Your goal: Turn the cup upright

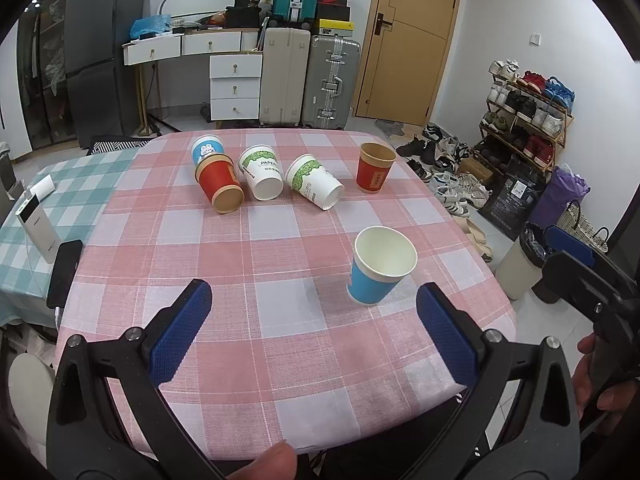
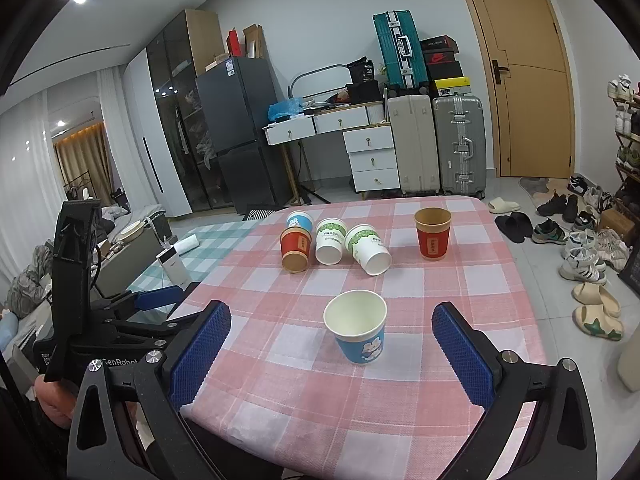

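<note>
A blue paper cup (image 1: pixel 380 266) stands upright, mouth up, on the pink checked tablecloth; it also shows in the right wrist view (image 2: pixel 357 326). A red cup (image 1: pixel 375 168) stands upright at the far right. Farther back lie a red cup (image 1: pixel 219 186), two white-green cups (image 1: pixel 262 173) (image 1: pixel 316 182) and a blue cup (image 1: pixel 207 149) on their sides. My left gripper (image 1: pixel 314 308) is open and empty, short of the blue cup. My right gripper (image 2: pixel 332 330) is open and empty, its blue pads to either side of the blue cup but nearer me.
A power bank (image 1: pixel 34 222) and a phone (image 1: pixel 64 272) lie on the green checked cloth at the left. Suitcases (image 1: pixel 308 80), drawers and a fridge stand behind the table. Shoes and a bin (image 1: pixel 524 264) are on the floor to the right.
</note>
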A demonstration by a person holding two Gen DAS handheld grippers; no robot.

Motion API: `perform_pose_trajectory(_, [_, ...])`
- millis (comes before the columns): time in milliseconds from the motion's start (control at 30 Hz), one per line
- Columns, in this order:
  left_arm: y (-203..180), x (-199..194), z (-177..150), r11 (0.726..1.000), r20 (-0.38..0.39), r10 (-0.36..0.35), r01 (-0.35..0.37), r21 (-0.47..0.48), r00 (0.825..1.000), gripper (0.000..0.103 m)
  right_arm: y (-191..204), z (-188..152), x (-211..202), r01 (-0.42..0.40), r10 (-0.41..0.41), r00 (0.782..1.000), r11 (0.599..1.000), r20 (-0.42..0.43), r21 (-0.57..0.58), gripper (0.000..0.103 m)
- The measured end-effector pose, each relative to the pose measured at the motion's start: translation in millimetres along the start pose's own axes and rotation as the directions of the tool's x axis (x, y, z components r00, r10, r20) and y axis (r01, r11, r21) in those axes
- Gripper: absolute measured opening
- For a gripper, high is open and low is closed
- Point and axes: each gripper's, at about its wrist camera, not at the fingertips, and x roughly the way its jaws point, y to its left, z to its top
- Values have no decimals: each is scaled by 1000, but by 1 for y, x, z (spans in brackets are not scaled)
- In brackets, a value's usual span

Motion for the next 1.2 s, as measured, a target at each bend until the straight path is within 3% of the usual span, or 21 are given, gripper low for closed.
perform_pose_trajectory(1200, [1, -1, -4, 1000, 19, 2, -3, 6, 1000, 102, -8, -3, -2, 0, 0, 1000, 1000, -1, 18, 103])
